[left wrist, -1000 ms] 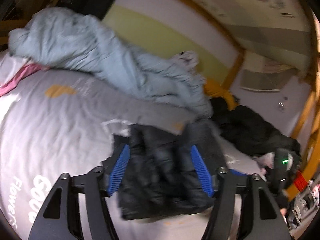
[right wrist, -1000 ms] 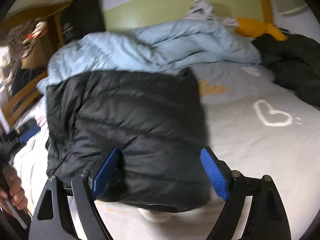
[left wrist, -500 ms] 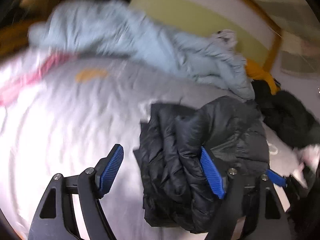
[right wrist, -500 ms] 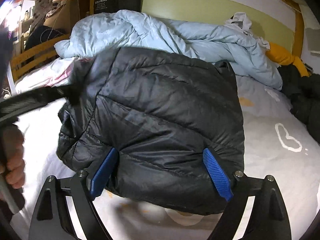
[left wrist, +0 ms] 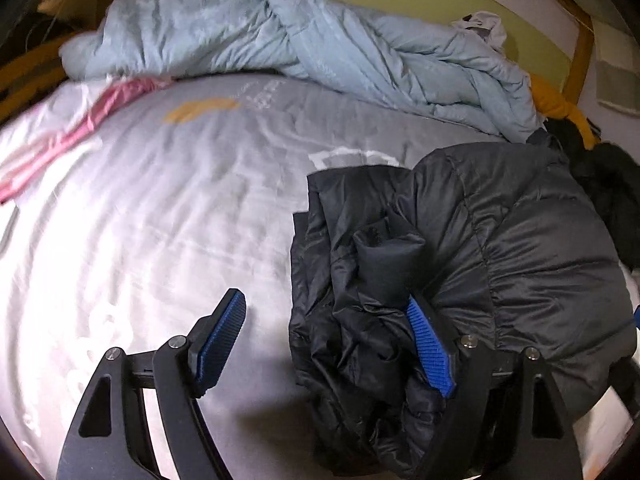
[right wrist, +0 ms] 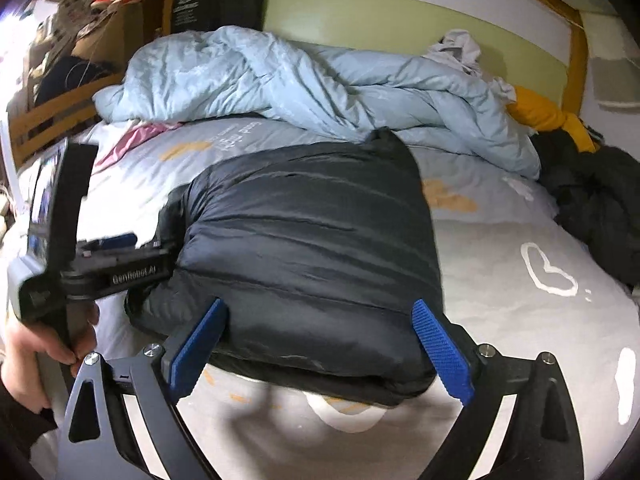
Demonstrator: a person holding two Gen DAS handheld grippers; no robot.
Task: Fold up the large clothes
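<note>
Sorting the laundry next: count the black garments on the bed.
2: the folded black puffer jacket mid-bed, and a crumpled black garment at the right edge. More may hide under the blue duvet.

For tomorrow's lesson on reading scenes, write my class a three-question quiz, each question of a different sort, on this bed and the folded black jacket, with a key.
1. True or false: the black puffer jacket lies folded on the grey bedsheet.
2. What lies bunched along the far side of the bed? A) light blue duvet B) red towel C) striped rug
3. Fill in: the right gripper's blue pads straddle the jacket's near ____.

Key: 1 true; 2 A; 3 edge. The right jaws are opening, not pressing the jacket.
</note>
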